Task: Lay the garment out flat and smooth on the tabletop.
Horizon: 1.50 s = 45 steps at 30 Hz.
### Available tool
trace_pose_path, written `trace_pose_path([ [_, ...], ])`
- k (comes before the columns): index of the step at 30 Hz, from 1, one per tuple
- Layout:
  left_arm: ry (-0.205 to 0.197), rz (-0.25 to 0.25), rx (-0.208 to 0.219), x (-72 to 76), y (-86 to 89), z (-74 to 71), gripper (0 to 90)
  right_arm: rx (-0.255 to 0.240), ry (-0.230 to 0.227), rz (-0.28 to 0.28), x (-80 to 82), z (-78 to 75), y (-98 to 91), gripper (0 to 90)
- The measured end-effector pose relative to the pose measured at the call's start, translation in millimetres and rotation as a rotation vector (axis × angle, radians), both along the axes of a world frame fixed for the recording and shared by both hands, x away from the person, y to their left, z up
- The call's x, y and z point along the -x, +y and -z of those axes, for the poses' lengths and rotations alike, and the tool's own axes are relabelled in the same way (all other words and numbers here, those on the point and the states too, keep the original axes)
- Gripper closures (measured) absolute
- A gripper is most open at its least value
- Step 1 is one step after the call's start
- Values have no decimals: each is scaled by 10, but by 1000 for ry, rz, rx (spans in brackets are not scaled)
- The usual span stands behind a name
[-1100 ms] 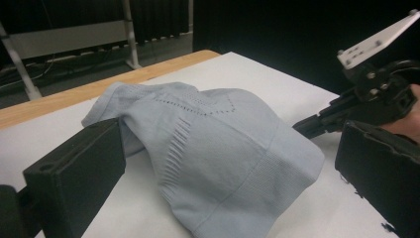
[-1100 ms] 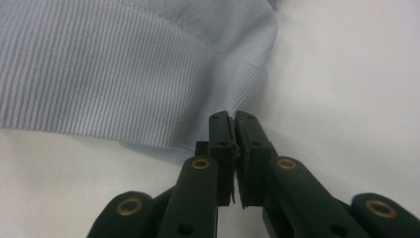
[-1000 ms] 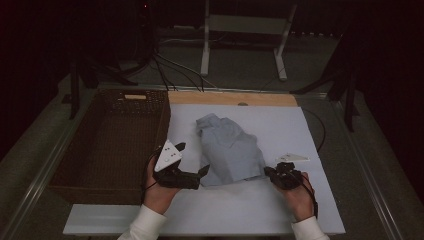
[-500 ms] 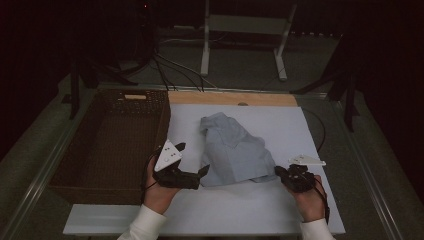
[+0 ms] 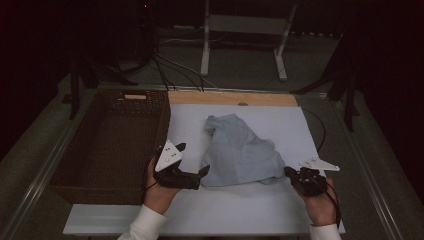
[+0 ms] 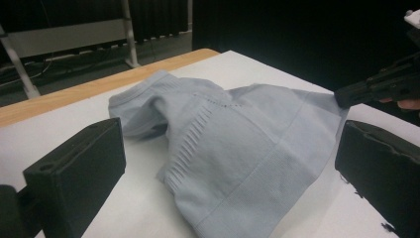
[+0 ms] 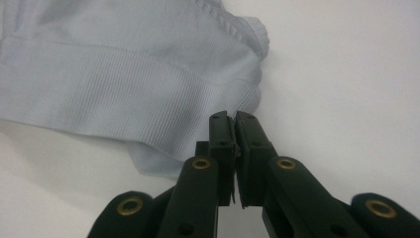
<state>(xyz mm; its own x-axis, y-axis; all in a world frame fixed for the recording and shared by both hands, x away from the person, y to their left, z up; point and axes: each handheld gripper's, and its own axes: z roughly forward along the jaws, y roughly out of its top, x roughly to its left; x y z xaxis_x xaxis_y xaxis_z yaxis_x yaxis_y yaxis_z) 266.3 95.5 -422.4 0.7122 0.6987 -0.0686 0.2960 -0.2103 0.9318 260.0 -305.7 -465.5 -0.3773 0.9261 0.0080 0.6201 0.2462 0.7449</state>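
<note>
Two grippers are at work, one in each of my hands, on either side of a pale blue-grey knitted garment (image 5: 240, 152) lying crumpled on the white table (image 5: 240, 215). My right gripper (image 5: 291, 174) has its jaws pressed together, and in the right gripper view (image 7: 234, 119) the ribbed hem of the garment (image 7: 124, 99) lies right at their tips; whether a fold of the hem is pinched between them I cannot tell, since the pads meet with no cloth showing in the gap. From the left gripper view that same right gripper (image 6: 349, 96) touches the far corner of the garment (image 6: 237, 144), which looks stretched toward it. My left gripper (image 5: 192, 160) has its jaws standing wide apart, level with the table, with the near edge of the garment between them and touching neither pad that I can see. Just beyond my left gripper, on its outer side, stands a dark woven wicker basket (image 5: 100, 150), its wall running beside the white table top. Past the garment, away from both grippers, a strip of bare wood (image 5: 230, 98) edges the table.
</note>
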Motion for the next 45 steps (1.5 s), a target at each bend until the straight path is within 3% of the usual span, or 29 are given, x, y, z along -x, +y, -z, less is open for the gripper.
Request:
trace_pose_path([
  [22,-1,8,-7,4,-29,17,2,0,-50,62,186,-159,-257,876],
  [33,-2,8,1,7,-25,11,3,26,-60,85,261,-197,-335,876],
  [45,3,15,9,7,-32,11,3,17,-62,109,348,-214,-440,876],
])
